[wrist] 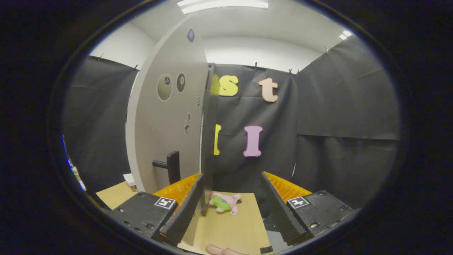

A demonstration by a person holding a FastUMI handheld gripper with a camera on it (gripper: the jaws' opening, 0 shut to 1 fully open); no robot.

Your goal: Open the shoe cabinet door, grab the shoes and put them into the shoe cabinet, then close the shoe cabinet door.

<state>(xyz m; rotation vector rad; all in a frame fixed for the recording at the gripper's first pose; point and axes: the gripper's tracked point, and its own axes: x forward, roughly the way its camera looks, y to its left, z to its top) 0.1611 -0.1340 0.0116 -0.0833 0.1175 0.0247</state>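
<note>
The grey shoe cabinet door [166, 120] stands swung out, and I see it nearly edge-on. Its dark edge [208, 141] runs down just inside my left finger [187, 209]. A black handle [171, 165] sticks out of the door's face to the left of that finger. My gripper [233, 212] is open, with only the door's edge and the floor between its fingers. A pink and green plush item [224, 202], perhaps a slipper, lies on the tan board [233, 226] just ahead between the fingers, right of the door edge.
Black cloth walls close the booth behind and to the right [339, 117]. A pinkish shape [221, 250] pokes in below the fingers; I cannot tell what it is. Tan board [115, 194] also shows left of the door, with a small white thing [129, 179] on it.
</note>
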